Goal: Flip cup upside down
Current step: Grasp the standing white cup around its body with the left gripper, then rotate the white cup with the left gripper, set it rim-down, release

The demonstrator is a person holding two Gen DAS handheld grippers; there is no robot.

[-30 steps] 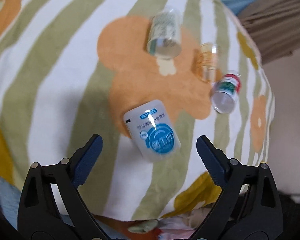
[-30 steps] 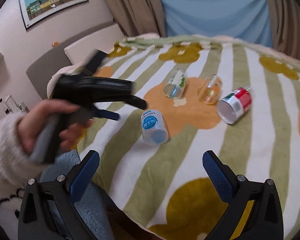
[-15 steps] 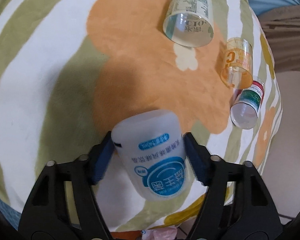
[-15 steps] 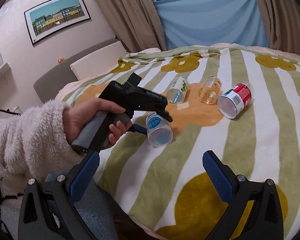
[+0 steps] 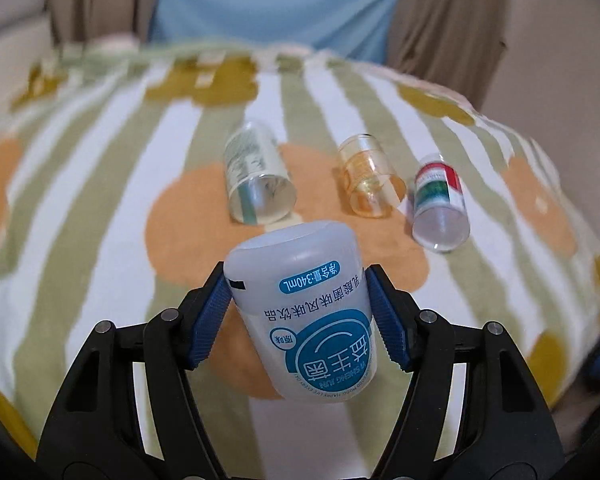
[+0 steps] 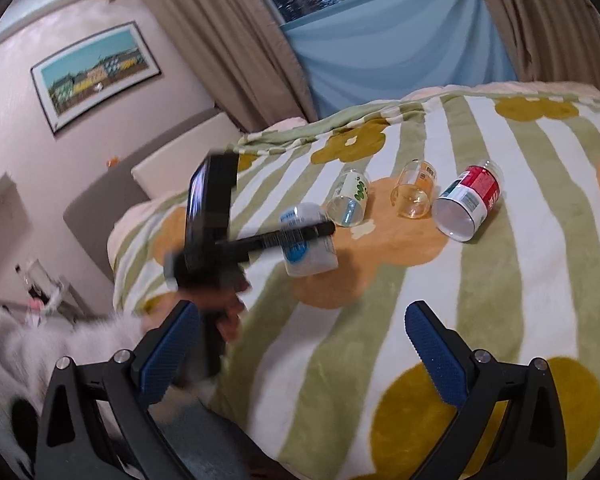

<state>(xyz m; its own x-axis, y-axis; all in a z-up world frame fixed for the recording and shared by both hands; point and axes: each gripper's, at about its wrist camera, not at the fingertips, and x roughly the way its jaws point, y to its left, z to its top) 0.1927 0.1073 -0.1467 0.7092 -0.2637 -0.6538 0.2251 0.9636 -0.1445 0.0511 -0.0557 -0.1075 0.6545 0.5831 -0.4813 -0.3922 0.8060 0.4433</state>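
A white plastic cup with a blue round label (image 5: 304,312) is clamped between the blue pads of my left gripper (image 5: 300,320). Its closed base points up and away, its mouth down toward the blanket. In the right wrist view the same cup (image 6: 308,240) stands mouth down on or just above the blanket, with the left gripper (image 6: 300,236) across it. My right gripper (image 6: 300,344) is open and empty, low over the near part of the bed.
Three more cups lie on their sides on the striped flowered blanket (image 5: 100,200): a green-labelled clear one (image 5: 256,184), an orange-tinted one (image 5: 370,182) and a red and green one (image 5: 440,204). Curtains and a blue cloth hang behind the bed.
My left gripper closed on the white cup lying on the blanket, then swung it up so its base points upward. The right gripper stayed open and nearly still.
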